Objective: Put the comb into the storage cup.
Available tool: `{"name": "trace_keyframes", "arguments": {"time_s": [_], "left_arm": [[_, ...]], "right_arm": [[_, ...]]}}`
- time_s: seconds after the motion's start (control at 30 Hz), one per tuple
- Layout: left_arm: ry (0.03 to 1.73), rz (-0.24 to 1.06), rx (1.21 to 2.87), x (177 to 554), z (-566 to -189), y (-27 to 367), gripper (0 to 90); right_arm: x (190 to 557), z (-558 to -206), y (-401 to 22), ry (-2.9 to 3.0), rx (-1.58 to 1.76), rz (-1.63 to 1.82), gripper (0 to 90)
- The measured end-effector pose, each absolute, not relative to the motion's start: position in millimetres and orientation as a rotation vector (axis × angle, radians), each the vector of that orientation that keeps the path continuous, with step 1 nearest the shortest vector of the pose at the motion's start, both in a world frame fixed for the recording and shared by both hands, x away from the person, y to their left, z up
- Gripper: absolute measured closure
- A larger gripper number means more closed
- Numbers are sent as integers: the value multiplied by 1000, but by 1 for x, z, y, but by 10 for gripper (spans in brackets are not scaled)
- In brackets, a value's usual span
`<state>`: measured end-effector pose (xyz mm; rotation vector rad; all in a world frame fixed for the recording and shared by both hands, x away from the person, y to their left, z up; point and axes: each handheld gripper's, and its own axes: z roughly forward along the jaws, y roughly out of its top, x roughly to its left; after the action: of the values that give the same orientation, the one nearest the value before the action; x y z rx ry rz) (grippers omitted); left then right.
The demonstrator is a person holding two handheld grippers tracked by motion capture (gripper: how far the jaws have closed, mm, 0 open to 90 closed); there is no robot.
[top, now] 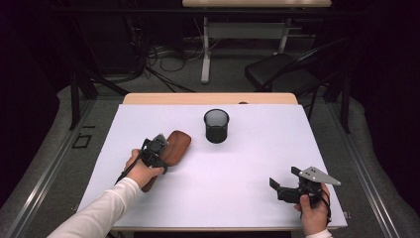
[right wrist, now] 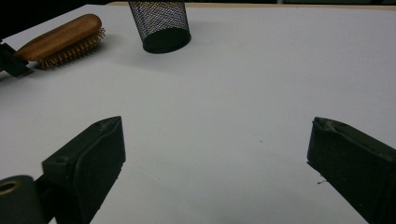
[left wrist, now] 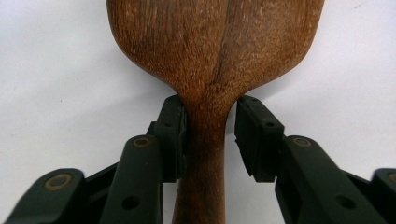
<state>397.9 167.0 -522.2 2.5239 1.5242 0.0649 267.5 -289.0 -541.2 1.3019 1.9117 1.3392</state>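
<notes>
Black mesh cup (top: 216,126) stood upright mid-table, nothing visible inside. Wooden hairbrush (top: 174,147) lay just left of the cup, bristles down. Left gripper (left wrist: 208,135) straddled the brush neck: one pad touched the wood, the other had a sliver of gap. Right gripper (top: 284,187) sat well right of the cup, near the table (top: 257,148) edge, jaws wide, empty. Right gripper view caught the bristles.

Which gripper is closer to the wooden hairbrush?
Left. The left gripper has its jaws around the hairbrush handle; the right gripper sits far off, near the table's front right corner.
</notes>
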Motion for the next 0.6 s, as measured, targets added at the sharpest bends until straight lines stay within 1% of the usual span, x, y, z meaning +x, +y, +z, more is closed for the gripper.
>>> {"name": "trace_keyframes", "arguments": {"time_s": [0.33, 0.6], "left_arm": [[1519, 76, 2528, 399, -522, 167, 693], [1522, 73, 2526, 399, -524, 167, 703]], "right_arm": [[267, -541, -289, 1917, 1301, 1331, 42], [268, -541, -289, 1915, 1301, 1334, 43]]}}
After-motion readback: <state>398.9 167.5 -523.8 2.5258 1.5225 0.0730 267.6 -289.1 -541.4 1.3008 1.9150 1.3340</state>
